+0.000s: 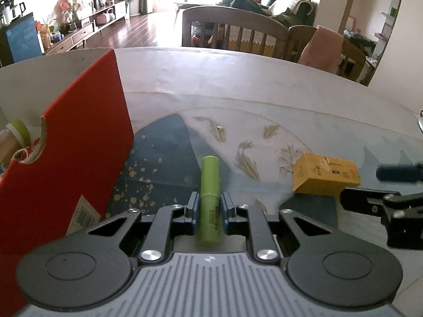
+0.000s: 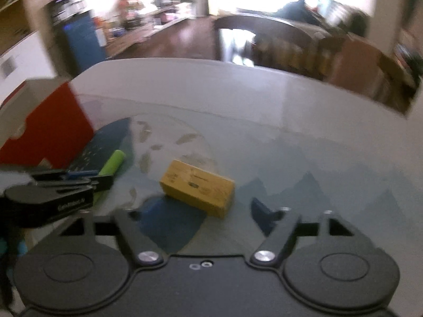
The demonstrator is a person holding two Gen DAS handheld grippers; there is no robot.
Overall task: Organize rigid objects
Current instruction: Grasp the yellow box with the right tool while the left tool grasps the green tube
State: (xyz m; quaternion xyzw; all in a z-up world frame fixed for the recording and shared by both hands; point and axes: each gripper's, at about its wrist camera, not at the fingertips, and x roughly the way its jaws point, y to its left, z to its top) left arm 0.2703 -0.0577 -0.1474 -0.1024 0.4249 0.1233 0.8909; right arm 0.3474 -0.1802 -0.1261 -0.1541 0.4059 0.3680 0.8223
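1. A red box (image 1: 66, 145) is placed at the left on the table (image 1: 238, 84).
2. A green tube (image 1: 210, 185) is clamped by the left gripper (image 1: 209, 206).
3. A yellow box (image 2: 197, 191) is seen lying ahead of the open right gripper (image 2: 201, 211), untouched.

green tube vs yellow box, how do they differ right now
The green tube is a slim round cylinder; the yellow box is a squat rectangular carton with printing on it. The green tube is clamped between the pads of the left gripper; the yellow box lies free, with the right gripper open just short of it. The green tube lies nearer the red box; the yellow box sits farther from it. Both are on the patterned table.
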